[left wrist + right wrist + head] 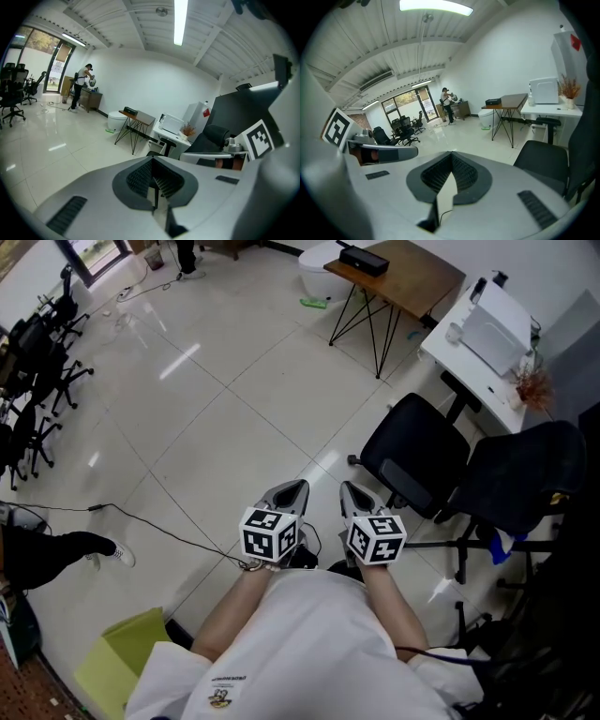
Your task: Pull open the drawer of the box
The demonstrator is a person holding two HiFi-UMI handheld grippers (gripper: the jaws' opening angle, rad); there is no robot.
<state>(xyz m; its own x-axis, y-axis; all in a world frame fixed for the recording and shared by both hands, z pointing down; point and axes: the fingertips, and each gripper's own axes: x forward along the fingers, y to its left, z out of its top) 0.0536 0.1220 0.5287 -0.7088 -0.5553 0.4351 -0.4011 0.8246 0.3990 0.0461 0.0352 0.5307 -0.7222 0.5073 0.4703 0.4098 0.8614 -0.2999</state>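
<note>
- The left gripper (292,486) is held low in front of the person, above the tiled floor (187,409). In its own view its jaws are pressed together with nothing between them.
- The right gripper (352,488) is just beside it, and its jaws also meet at the tips and hold nothing.
- A black office chair (412,456) stands near the right gripper.
- Behind it is a white counter (464,357) with a white appliance (497,322).
- I cannot tell in any view where the box with the drawer is.
</note>
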